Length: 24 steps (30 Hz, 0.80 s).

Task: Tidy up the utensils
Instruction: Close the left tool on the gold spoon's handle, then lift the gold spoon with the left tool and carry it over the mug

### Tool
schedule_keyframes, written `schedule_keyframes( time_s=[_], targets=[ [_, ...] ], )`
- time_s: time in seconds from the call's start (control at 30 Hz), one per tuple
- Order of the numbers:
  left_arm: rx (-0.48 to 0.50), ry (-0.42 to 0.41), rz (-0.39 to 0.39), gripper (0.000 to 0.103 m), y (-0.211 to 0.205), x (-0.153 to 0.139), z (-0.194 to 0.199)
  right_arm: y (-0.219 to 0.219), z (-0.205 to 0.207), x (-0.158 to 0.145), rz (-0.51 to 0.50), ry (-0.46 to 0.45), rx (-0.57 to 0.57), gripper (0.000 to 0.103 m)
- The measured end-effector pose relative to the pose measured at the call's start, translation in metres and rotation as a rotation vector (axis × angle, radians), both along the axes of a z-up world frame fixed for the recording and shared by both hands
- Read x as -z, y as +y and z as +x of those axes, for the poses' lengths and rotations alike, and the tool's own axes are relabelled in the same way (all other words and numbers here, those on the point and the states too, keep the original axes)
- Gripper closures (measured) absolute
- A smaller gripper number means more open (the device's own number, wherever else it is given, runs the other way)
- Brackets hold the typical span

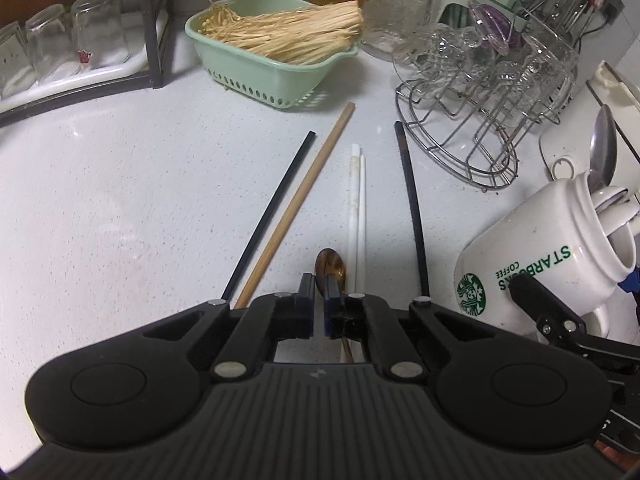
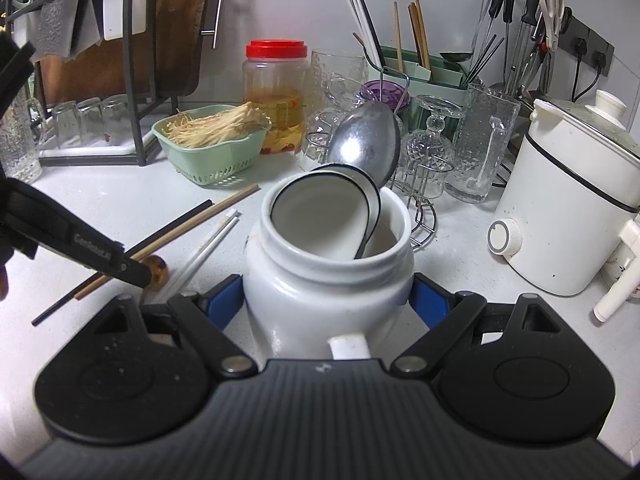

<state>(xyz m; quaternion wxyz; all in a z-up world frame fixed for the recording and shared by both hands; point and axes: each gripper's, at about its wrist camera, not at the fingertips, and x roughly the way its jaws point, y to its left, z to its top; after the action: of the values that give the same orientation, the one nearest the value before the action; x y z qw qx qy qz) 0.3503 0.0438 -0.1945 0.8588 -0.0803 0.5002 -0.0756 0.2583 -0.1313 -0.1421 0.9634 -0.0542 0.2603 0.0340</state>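
Observation:
My left gripper [image 1: 319, 294] is shut on a small amber-brown spoon [image 1: 329, 267] low over the pale counter; the spoon's bowl pokes out beyond the pads and its handle runs back under the jaws. Beside it lie a black chopstick [image 1: 272, 210], a wooden chopstick [image 1: 298, 200], a white pair [image 1: 357, 208] and a dark chopstick [image 1: 412, 208]. My right gripper [image 2: 328, 300] is shut on a white Starbucks mug [image 2: 324, 280], its blue pads on both sides. The mug holds a metal spoon [image 2: 366, 142] and white spoons [image 2: 320, 210]. The left gripper [image 2: 136, 270] shows at the left of the right wrist view.
A green basket of enoki mushrooms [image 1: 276, 48] stands behind the chopsticks. A wire rack with glassware [image 1: 492, 92] is at the right, a green utensil holder with chopsticks [image 2: 416, 68] behind it. A white cooker [image 2: 568, 208] sits far right, a red-lidded jar [image 2: 276, 96] at the back.

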Motion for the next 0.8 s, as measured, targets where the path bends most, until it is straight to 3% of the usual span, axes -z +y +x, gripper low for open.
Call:
schedule_keyframes(
  time_s=[0.3, 0.57, 0.67, 0.8],
  targets=[
    [-0.008, 0.003, -0.017, 0.101, -0.001, 0.006, 0.007, 0.000, 0.002, 0.001, -0.001, -0.005, -0.011, 0.012],
    [-0.008, -0.023, -0.011, 0.103, -0.005, -0.006, 0.007, -0.002, 0.004, 0.000, 0.001, 0.009, -0.021, 0.012],
    [0.019, -0.028, -0.041, 0.103, -0.004, -0.005, 0.009, -0.002, 0.005, -0.001, 0.001, 0.015, -0.027, 0.012],
    [0.082, -0.024, 0.011, 0.098, -0.008, 0.000, 0.009, -0.004, 0.008, -0.001, 0.002, 0.027, -0.042, 0.012]
  ],
)
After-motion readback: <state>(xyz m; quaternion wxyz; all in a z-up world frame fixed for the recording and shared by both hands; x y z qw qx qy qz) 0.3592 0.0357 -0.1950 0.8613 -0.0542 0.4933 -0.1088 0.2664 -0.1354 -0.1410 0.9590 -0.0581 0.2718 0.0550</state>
